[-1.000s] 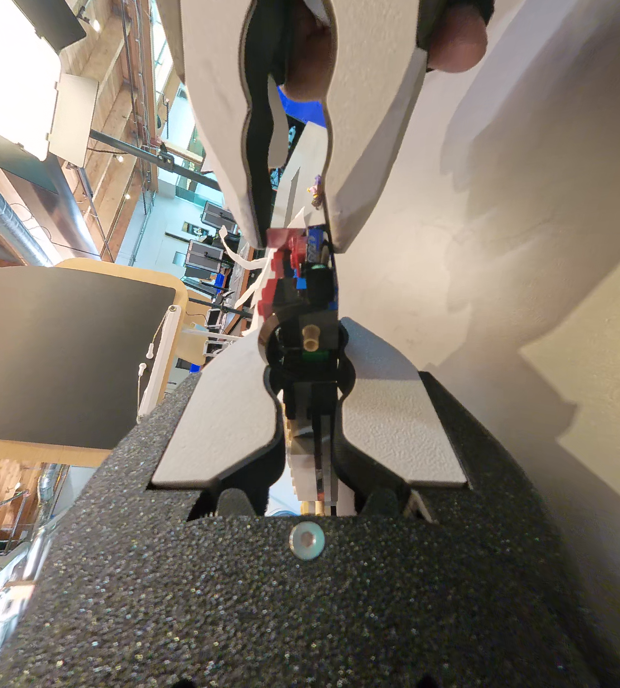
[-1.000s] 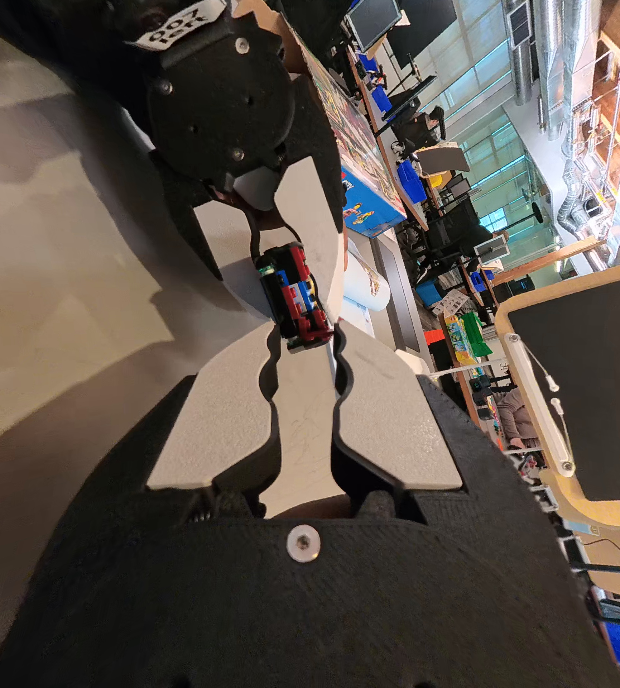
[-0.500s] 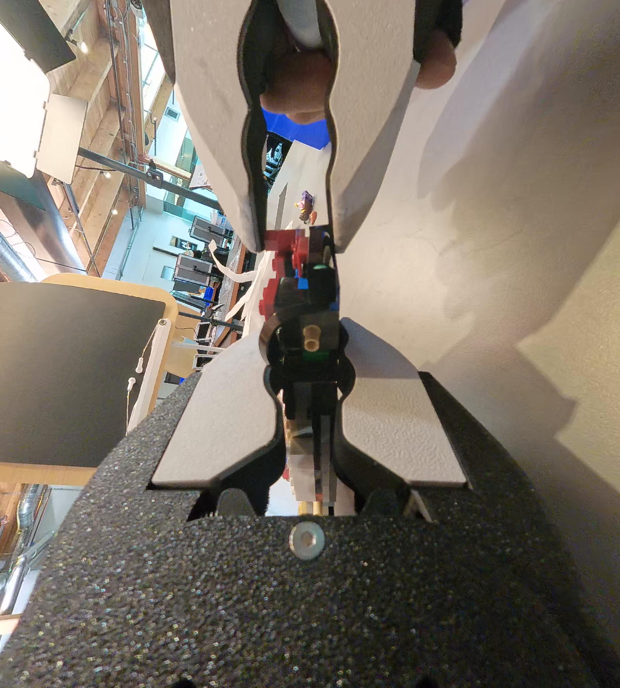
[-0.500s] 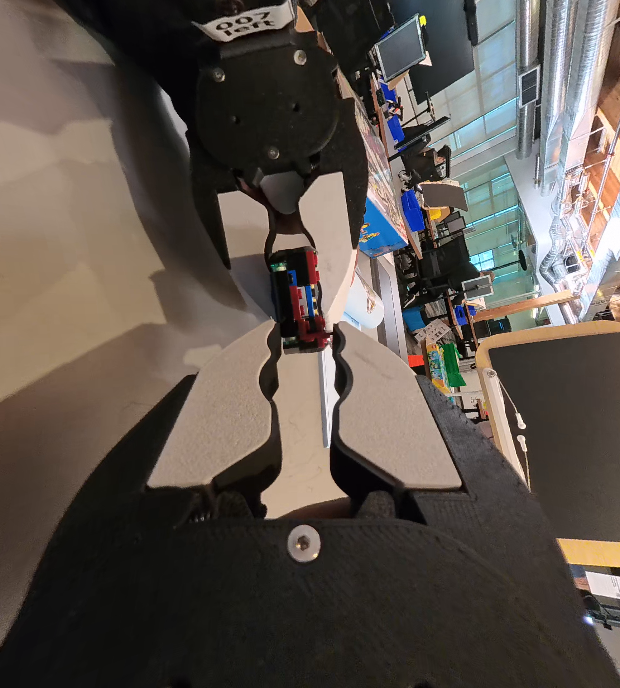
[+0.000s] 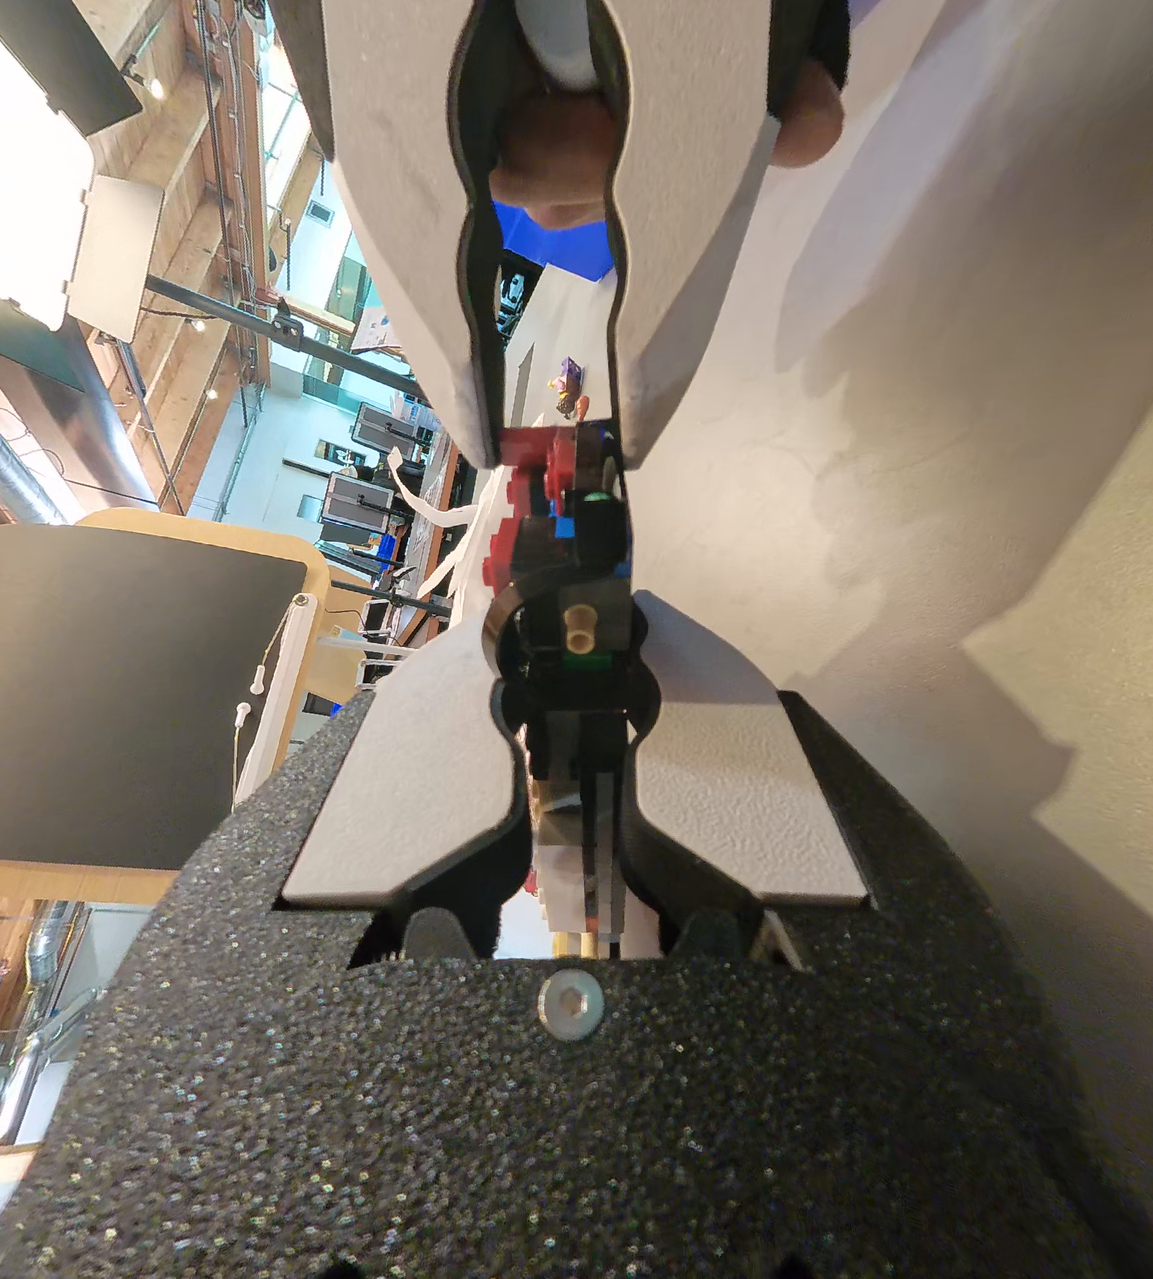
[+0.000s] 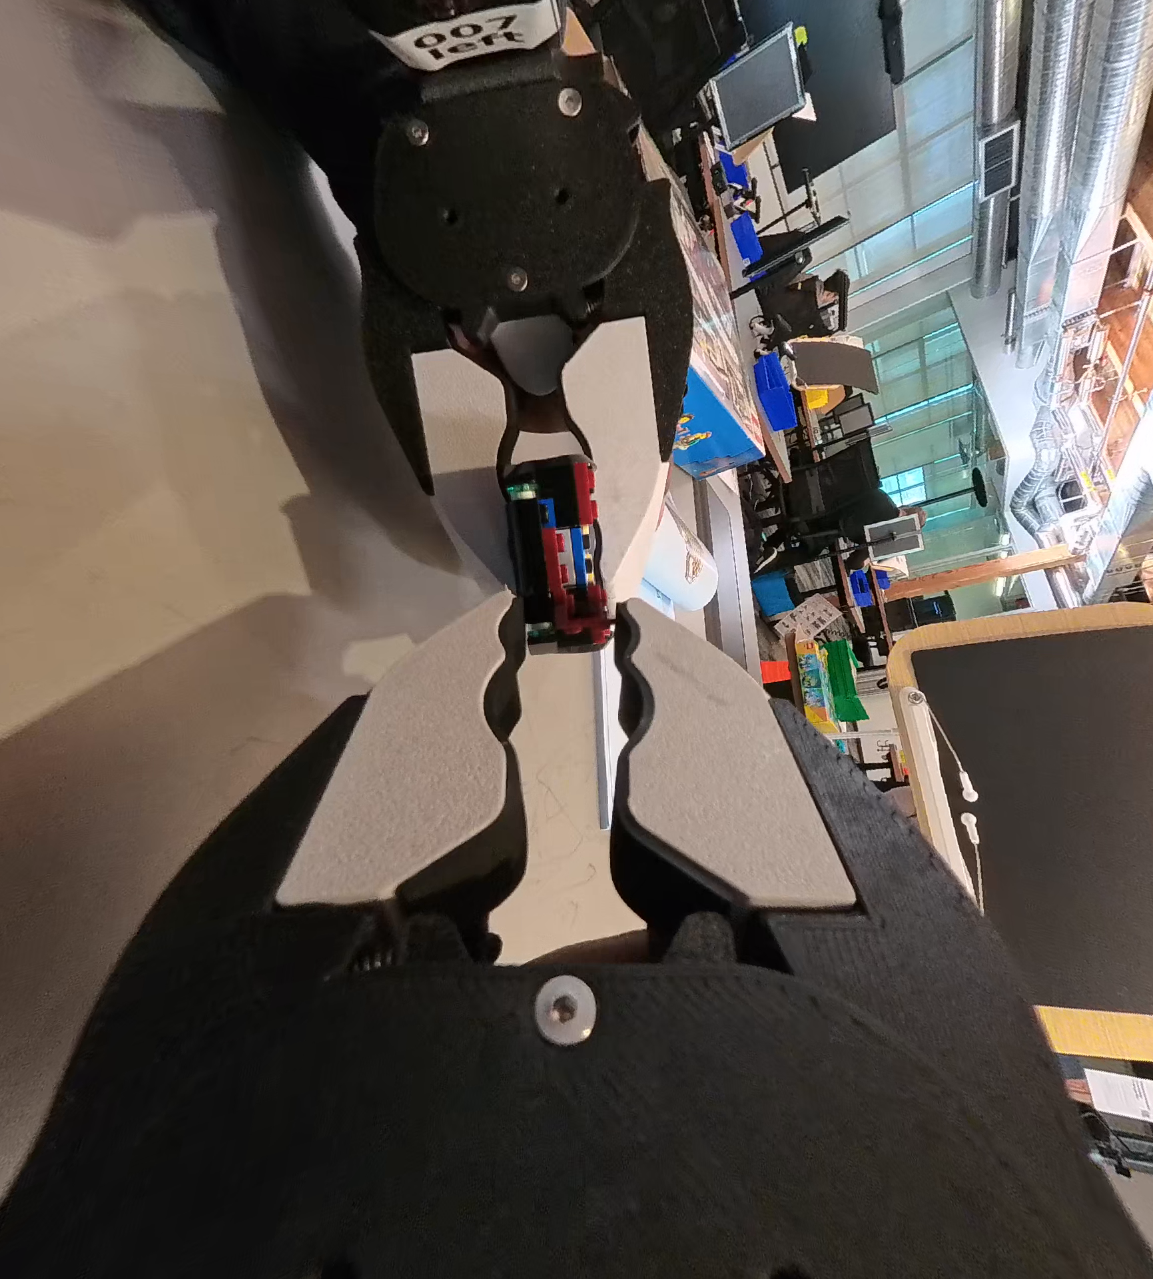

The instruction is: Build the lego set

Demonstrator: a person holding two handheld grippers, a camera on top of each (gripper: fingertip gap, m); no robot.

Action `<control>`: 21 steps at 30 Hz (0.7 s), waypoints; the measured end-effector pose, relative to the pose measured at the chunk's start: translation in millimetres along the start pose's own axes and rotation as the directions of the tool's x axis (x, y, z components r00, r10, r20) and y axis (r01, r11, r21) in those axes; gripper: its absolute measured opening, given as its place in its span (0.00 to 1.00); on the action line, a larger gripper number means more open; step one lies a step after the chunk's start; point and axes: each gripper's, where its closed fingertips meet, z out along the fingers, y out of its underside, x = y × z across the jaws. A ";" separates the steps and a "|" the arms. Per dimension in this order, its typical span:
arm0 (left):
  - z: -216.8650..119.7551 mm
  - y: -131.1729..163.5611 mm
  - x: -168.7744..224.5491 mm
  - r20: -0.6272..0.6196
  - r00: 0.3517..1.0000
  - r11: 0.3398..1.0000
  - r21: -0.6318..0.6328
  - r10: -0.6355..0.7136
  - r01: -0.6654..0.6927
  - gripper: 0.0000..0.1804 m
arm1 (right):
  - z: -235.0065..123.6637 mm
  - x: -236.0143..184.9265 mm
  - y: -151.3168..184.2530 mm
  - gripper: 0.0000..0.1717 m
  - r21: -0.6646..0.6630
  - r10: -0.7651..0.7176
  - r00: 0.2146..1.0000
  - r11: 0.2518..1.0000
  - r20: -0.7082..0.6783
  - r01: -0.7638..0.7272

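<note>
A small brick-built model (image 5: 559, 547) in black, red and blue hangs in the air between my two grippers, which face each other tip to tip. My left gripper (image 5: 566, 616) is shut on its black end, and the model runs back between the pads. My right gripper (image 6: 566, 616) closes on the red end; both fingertips (image 6: 508, 616) touch the model's sides (image 6: 559, 547). In the left wrist view the right gripper (image 5: 556, 450) comes in from the top, with a person's finger (image 5: 552, 166) behind it. In the right wrist view the left gripper (image 6: 559, 581) comes in from the top.
A pale grey table top (image 5: 940, 484) runs along one side of both views. On it stand a blue box (image 6: 712, 436), a white cup (image 6: 681, 560) and a small figurine (image 5: 570, 387). A black board with a wooden rim (image 6: 1078, 796) stands beside it. My hands' fingertips stand some 4 cm from each other.
My right gripper has moved up to the model's red end and its fingertips have closed onto it. My left gripper has kept its hold on the model throughout.
</note>
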 end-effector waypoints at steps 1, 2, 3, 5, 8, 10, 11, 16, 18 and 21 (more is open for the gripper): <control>0.0 0.1 0.0 -0.001 1.000 1.000 0.000 -0.001 0.001 0.14 | 0.1 0.0 0.2 0.14 -0.002 0.000 1.000 1.000 0.002 0.000; 0.0 0.1 0.1 -0.001 1.000 1.000 0.002 -0.001 0.001 0.14 | 0.2 -0.1 0.3 0.14 -0.002 -0.002 1.000 1.000 0.003 0.002; 0.0 0.1 0.5 -0.003 1.000 1.000 0.002 -0.001 0.001 0.14 | 0.2 -0.4 0.4 0.14 -0.003 -0.004 1.000 1.000 0.004 0.004; 0.3 0.3 1.1 -0.007 1.000 1.000 0.002 -0.001 0.001 0.14 | 0.4 -1.0 0.4 0.14 -0.004 -0.011 1.000 1.000 0.008 0.011; 0.5 0.4 2.2 -0.012 1.000 1.000 0.001 0.001 -0.001 0.14 | 0.6 -2.3 0.5 0.14 -0.003 -0.027 1.000 1.000 0.014 0.027; 0.7 0.4 2.3 -0.015 1.000 1.000 0.000 0.001 -0.001 0.14 | 0.5 -2.6 0.2 0.14 -0.002 -0.034 0.999 0.999 0.015 0.034; 0.7 0.5 2.1 -0.014 1.000 1.000 -0.001 0.000 0.000 0.14 | 0.6 -2.4 0.2 0.14 -0.001 -0.032 0.999 0.999 0.015 0.032; 1.0 1.9 2.1 -0.015 1.000 1.000 -0.006 0.001 -0.001 0.14 | 1.4 -2.3 1.1 0.14 -0.007 -0.037 0.999 0.999 0.014 0.037; 1.0 1.9 2.0 -0.014 1.000 1.000 -0.005 -0.001 0.001 0.14 | 1.5 -2.1 1.4 0.14 -0.008 -0.036 0.999 0.999 0.014 0.036; 1.6 3.2 0.7 -0.005 1.000 1.000 -0.013 -0.001 0.001 0.14 | 2.1 -0.5 2.6 0.14 -0.020 0.004 1.000 1.000 0.006 -0.003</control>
